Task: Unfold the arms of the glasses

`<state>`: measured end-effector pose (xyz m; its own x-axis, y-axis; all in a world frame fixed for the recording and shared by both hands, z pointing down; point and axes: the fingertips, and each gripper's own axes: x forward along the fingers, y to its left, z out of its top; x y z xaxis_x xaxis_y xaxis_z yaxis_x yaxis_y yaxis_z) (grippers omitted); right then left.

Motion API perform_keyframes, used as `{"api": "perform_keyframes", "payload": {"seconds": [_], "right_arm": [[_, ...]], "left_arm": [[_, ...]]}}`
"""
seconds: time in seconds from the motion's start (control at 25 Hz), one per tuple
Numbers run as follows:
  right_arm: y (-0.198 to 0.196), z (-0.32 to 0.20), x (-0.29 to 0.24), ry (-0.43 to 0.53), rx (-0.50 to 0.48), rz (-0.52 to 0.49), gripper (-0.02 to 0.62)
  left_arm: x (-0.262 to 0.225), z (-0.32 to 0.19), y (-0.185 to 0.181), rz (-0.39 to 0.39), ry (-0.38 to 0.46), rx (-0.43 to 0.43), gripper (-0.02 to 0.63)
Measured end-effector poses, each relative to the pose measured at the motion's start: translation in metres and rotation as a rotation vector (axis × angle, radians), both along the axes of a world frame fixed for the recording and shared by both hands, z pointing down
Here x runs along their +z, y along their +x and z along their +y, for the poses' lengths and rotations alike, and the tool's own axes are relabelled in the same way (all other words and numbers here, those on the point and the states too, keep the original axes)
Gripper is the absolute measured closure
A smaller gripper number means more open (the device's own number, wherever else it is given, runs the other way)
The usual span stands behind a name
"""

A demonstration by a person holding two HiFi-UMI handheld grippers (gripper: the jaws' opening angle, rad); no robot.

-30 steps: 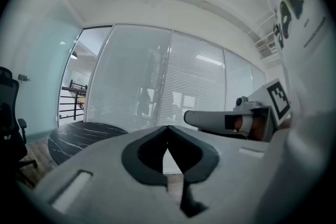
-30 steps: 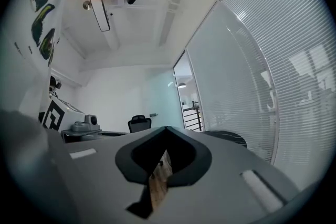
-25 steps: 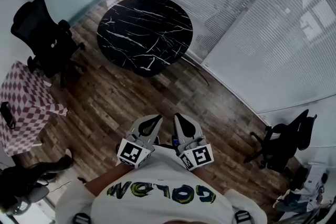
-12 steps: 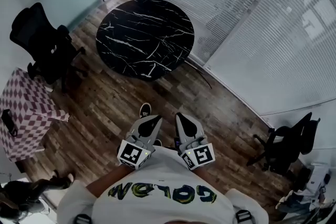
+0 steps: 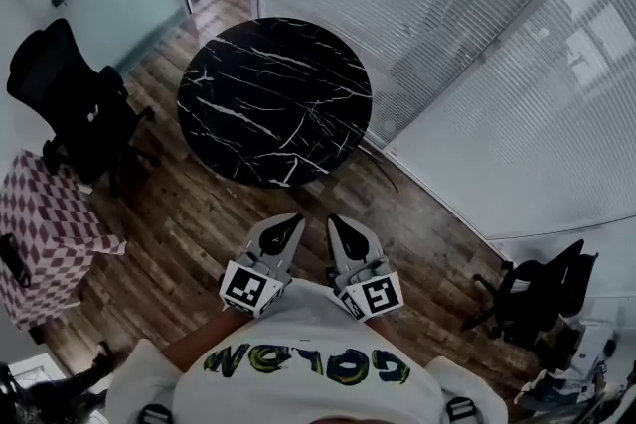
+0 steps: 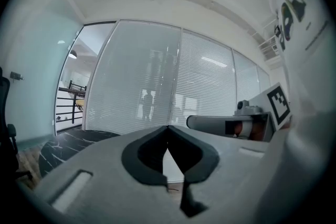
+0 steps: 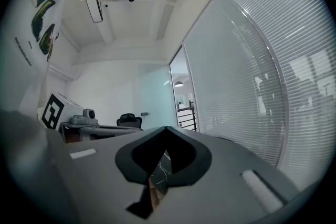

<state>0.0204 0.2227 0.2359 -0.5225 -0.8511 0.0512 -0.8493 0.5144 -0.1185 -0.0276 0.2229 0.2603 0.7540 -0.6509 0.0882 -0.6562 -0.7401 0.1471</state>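
From the head view, the left gripper (image 5: 294,219) and right gripper (image 5: 334,220) are side by side at the person's chest, short of the round black marble table (image 5: 275,99) (the glasses cannot be made out anywhere). In the left gripper view the jaws meet tip to tip, with nothing between them. In the right gripper view the jaws are likewise closed and empty.

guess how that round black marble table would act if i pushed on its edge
The round black table looks like veined stone, so it is probably heavy and would hardly slide on the wood floor. Its base is hidden under the top, so tipping cannot be judged.
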Motion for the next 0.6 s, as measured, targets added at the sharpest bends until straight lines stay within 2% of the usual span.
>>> {"api": "perform_keyframes", "payload": {"seconds": [0.32,0.6], "right_arm": [[-0.031,-0.108,-0.005,0.012,0.001,0.038,0.594],[-0.062,-0.165,0.006,-0.005,-0.009,0.063,0.594]], "left_arm": [[-0.015,-0.116,-0.025,0.04,0.023,0.013,0.604],[0.005,-0.17,-0.047,0.025,-0.02,0.047,0.604]]}}
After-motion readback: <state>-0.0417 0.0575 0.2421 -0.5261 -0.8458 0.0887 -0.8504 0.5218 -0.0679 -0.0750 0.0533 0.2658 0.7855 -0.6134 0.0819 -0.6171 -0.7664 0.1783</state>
